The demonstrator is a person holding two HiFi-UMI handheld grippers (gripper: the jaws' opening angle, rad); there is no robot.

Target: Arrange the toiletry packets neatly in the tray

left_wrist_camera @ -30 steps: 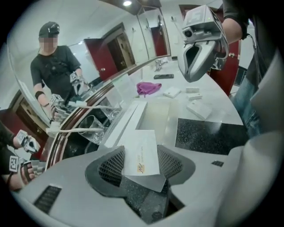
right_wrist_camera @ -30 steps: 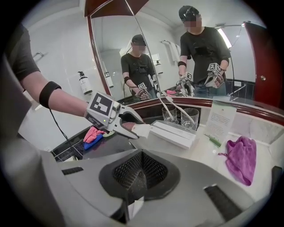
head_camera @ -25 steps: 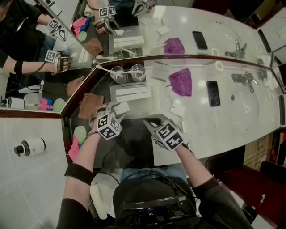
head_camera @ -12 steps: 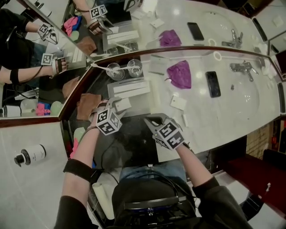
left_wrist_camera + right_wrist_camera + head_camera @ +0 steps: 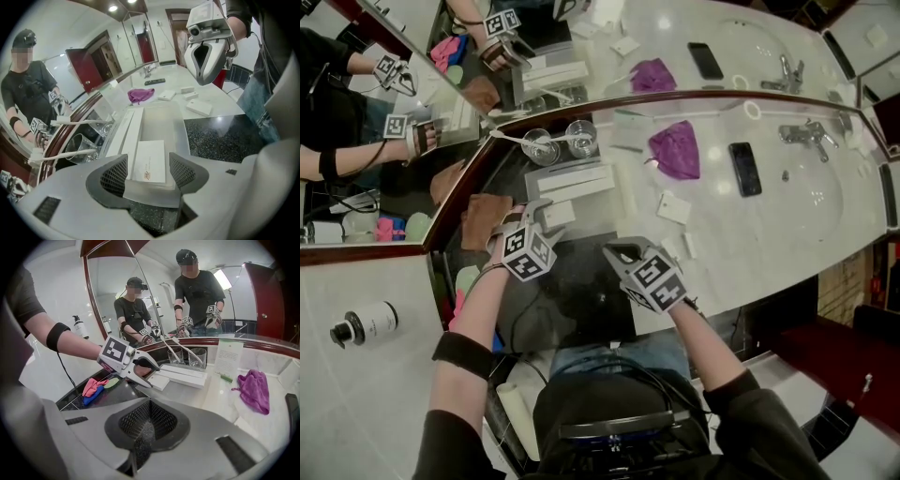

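Head view: the left gripper (image 5: 540,214) and right gripper (image 5: 619,253) sit over the dark counter, much where they were a second ago. A white packet (image 5: 555,217) lies just past the left tips. More packets (image 5: 673,208) lie to the right.

Left gripper view: the jaws have just been opening and now stand wide. The packet lies flat between them, untouched, at the near end of the tray (image 5: 161,119), with a long box (image 5: 125,133) to its left.

Right gripper view: the jaws are pressed together and empty.
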